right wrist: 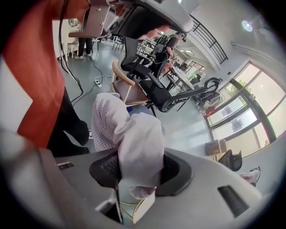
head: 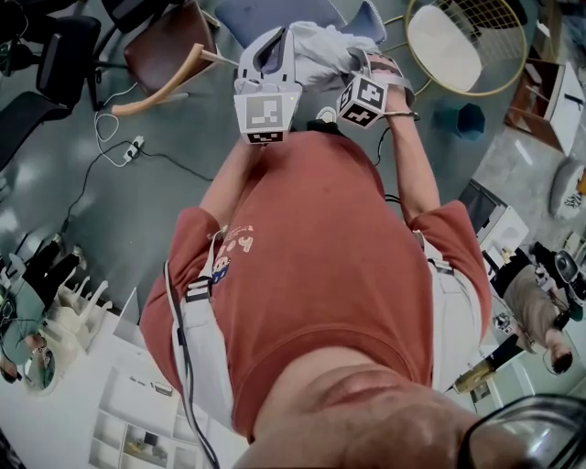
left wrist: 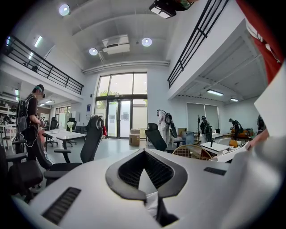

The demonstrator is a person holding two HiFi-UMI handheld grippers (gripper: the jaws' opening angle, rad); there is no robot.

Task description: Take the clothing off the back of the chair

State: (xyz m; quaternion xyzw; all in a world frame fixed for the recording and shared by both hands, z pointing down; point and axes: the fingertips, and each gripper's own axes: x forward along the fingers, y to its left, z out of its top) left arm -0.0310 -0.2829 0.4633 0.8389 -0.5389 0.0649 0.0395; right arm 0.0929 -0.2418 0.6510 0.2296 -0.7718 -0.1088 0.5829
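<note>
A pale grey-white mesh garment (head: 322,44) is bunched between my two grippers, above a blue-grey chair (head: 275,13) at the top of the head view. My left gripper (head: 268,50) points about level, with its jaws together. A scrap of white cloth (left wrist: 152,203) is pinched at their base in the left gripper view. My right gripper (head: 374,66) points steeply down. Its jaws press on a thick fold of the garment (right wrist: 136,134), which hangs from them in the right gripper view. How much of the garment still rests on the chair is hidden.
A wooden-armed chair with a brown seat (head: 165,57) stands to the left, beside black office chairs (head: 55,55). A round wire table (head: 467,41) is at the upper right. A power strip and cable (head: 133,147) lie on the floor. White shelving (head: 137,412) is at the lower left.
</note>
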